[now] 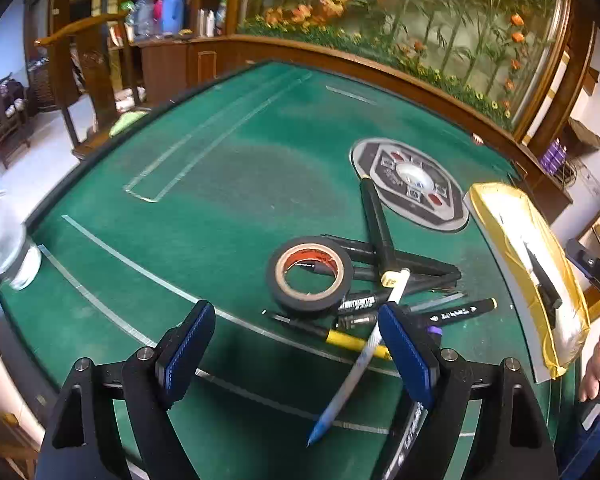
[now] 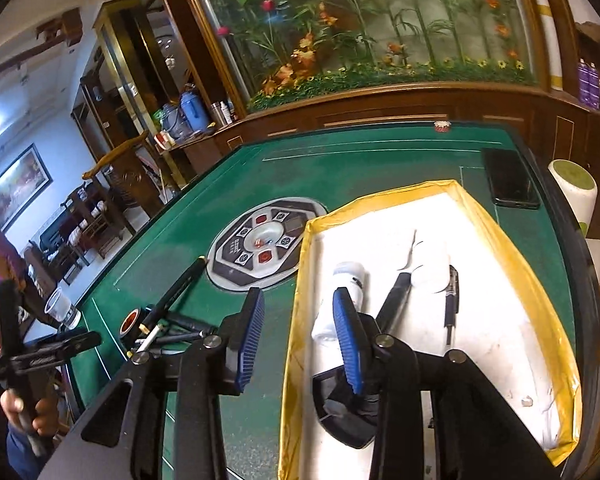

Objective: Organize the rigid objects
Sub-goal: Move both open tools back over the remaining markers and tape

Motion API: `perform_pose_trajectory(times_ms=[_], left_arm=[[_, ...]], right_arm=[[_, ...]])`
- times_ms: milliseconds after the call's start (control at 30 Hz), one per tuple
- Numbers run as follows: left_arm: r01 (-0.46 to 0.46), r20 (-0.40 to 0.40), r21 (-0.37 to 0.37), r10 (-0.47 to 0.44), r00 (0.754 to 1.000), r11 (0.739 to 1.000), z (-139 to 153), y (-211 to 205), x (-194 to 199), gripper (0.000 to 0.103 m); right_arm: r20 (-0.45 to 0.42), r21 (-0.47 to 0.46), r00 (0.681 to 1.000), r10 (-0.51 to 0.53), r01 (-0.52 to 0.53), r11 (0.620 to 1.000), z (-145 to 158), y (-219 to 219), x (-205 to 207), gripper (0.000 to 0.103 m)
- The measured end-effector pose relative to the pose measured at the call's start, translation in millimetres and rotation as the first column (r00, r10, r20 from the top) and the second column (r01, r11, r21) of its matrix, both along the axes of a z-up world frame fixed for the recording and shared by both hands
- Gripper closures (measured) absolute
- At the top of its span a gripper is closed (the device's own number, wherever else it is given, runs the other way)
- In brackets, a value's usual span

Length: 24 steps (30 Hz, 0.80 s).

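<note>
A pile of black markers [image 1: 384, 236] and pens lies on the green table [image 1: 220, 200], with a black tape roll [image 1: 310, 272] on its left side. A white pen with a blue tip [image 1: 356, 368] slants across the pile, passing by my left gripper's right finger. My left gripper [image 1: 298, 344] hovers open just before the pile, nothing between its pads. My right gripper [image 2: 300, 340] is open and empty over the left rim of the yellow-edged white tray [image 2: 500, 320]. In the tray lie a white bottle [image 2: 350, 280], a black marker [image 2: 396, 300] and a dark pen [image 2: 451, 300].
A round control panel [image 1: 412, 184] sits at the table's middle. A black phone [image 2: 508, 178] lies beyond the tray. A clear glass [image 1: 4, 240] stands at the left table edge. A black curved object [image 2: 340, 412] lies in the tray under my right gripper. A wooden planter wall runs behind.
</note>
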<state>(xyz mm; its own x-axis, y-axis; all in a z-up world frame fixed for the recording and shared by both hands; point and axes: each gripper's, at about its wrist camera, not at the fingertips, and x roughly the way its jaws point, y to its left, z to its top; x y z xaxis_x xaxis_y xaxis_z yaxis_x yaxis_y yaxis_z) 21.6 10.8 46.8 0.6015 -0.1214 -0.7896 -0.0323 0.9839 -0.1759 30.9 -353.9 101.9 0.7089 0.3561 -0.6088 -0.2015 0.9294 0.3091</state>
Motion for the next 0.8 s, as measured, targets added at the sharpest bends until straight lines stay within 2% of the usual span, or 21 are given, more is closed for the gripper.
perform_pose_trajectory(times_ms=[133,233,300,333,433,533,667,733,800], left_arm=[[-0.019,-0.026,0.048,0.02,0.999,0.999,-13,-1,21,0.015],[-0.022,-0.067,0.035,0.024,0.997,0.999,-25,-1,36,0.014],[-0.03,-0.081,0.005,0.03,0.996,1.0,-30,3,40,0.017],[-0.028,-0.08,-0.012,0.027,0.996,1.0,-31,5,40,0.023],[-0.03,-0.066,0.008,0.031,0.997,1.0,-30,9,34,0.048],[-0.035,-0.05,-0.016,0.034,0.998,0.999,-27,22,26,0.064],[-0.054,-0.037,0.003,0.054,0.998,0.999,-27,36,23,0.064],[-0.059,-0.028,-0.001,0.059,0.998,0.998,-25,41,20,0.062],[-0.054,-0.018,-0.003,0.054,0.998,0.999,-22,44,18,0.047]], right_arm=[[-0.008,0.005,1.0,0.019,-0.019,1.0,-2,2,0,0.064],[-0.004,-0.001,0.999,0.043,-0.043,0.999,-2,9,-4,0.063],[0.003,-0.014,0.997,0.073,-0.073,0.997,-2,17,-6,0.063],[0.008,-0.025,0.996,0.093,-0.093,0.995,-1,23,-8,0.062],[-0.01,-0.026,0.979,0.202,-0.202,0.979,-5,45,-12,0.054],[-0.051,0.009,0.939,0.339,-0.339,0.941,-12,78,-20,0.054],[-0.135,0.05,0.87,0.475,-0.472,0.88,-28,132,-37,0.05],[-0.202,0.037,0.854,0.48,-0.483,0.875,-38,157,-42,0.05],[-0.261,0.051,0.845,0.466,-0.47,0.881,-48,174,-43,0.045]])
